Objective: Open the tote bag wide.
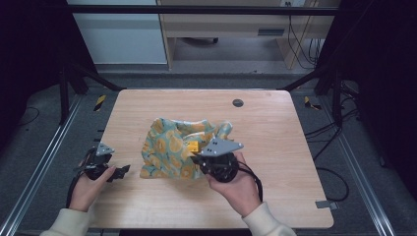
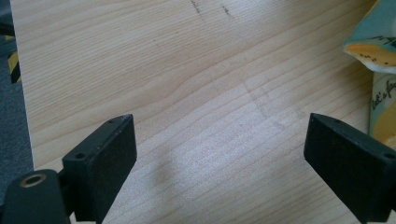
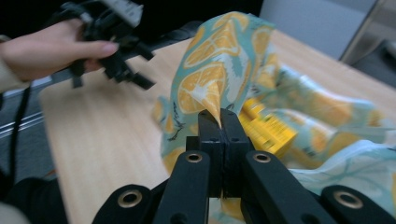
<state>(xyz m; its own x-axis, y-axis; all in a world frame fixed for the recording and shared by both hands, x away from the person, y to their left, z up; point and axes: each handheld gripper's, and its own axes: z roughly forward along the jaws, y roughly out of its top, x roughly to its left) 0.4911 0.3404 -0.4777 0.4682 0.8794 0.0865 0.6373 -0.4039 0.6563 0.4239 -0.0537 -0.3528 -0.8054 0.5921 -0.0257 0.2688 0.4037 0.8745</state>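
- The right tool [image 3: 219, 122] was clamped on a fold of the lemon-print cloth [image 1: 169, 147], lifting it into a peak.
- The cloth lay crumpled at the middle of the bench [image 1: 275, 128], a yellow block [image 3: 268, 128] nestled in it.
- The left tool [image 2: 219, 158] stood with its 2 jaws wide apart over bare wood near the bench's left front corner.

Black tongs [image 3: 219, 126] (brass-ringed screw holes), grey plates, cream sleeves [image 1: 265, 221].
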